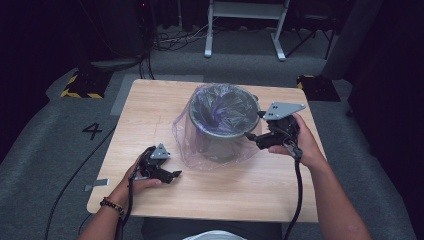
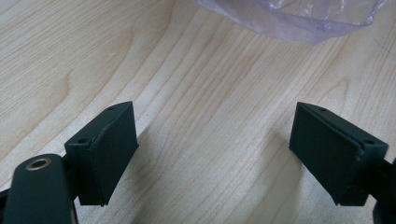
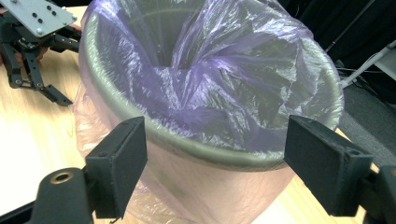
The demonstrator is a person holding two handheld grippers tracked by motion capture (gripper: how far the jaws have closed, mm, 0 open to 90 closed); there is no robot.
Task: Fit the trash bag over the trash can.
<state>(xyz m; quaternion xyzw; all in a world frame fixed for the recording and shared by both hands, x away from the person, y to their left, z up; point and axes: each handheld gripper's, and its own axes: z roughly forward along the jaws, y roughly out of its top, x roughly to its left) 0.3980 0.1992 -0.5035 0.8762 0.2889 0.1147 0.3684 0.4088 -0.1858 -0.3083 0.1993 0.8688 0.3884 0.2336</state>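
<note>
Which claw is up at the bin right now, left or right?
The right claw, open beside the rim of the bag-lined bin. The left claw sits apart over bare table.

The table (image 1: 150, 115) is pale wood with a smooth, matt grain. The bin (image 3: 210, 154) just ahead of the right gripper (image 3: 215, 163) looks like dull grey plastic, lined and draped with a thin, glossy, crinkled purple plastic bag (image 3: 224, 70). Both grippers are matt black; the left gripper (image 2: 215, 149) has rubbery-looking pads (image 2: 114, 144), and each carries a flat grey metal plate (image 1: 282, 110).
</note>
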